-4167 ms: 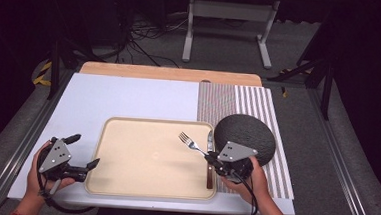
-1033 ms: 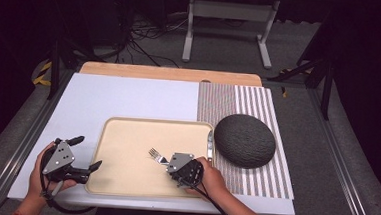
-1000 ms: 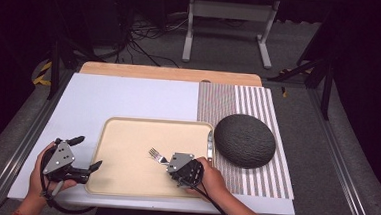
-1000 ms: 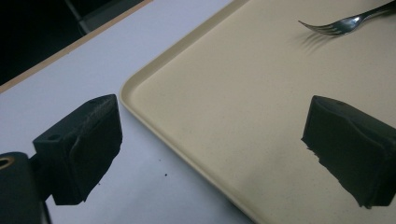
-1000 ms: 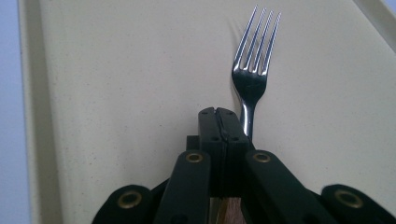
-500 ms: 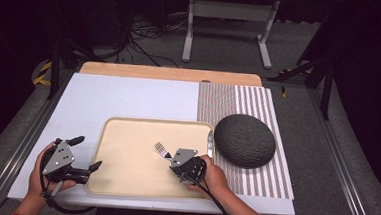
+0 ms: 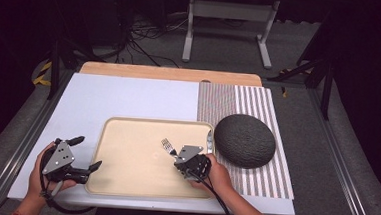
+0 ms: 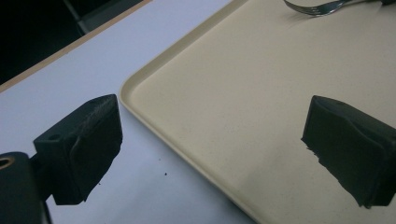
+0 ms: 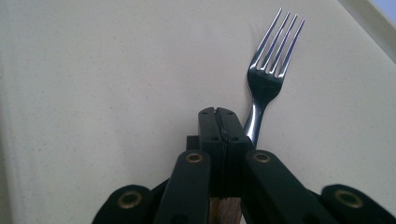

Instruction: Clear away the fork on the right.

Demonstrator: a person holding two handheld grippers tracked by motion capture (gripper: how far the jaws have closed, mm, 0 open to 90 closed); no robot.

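Observation:
A silver fork (image 7: 167, 146) sticks out of my right gripper (image 7: 175, 154), tines pointing away over the middle of the beige tray (image 7: 125, 158). In the right gripper view the black jaws (image 9: 218, 114) are pressed together on the fork's neck, and the fork head (image 9: 271, 70) hovers just above the tray surface (image 9: 93, 70). My left gripper (image 7: 88, 153) rests at the tray's left rim, open and empty. In the left gripper view it (image 8: 210, 140) straddles the tray's edge (image 8: 154, 126), with the fork's tines (image 8: 317, 7) far off at the top.
A dark round domed plate (image 7: 244, 140) lies on a striped placemat (image 7: 229, 97) right of the tray. A small silvery utensil (image 7: 209, 138) sits by the tray's right rim. The white tabletop (image 7: 129, 98) stretches behind the tray.
Four seconds ago the right gripper with the fork was by the dark plate, then came left over the tray. In the last second it drifted slightly right and away. The left gripper stayed put.

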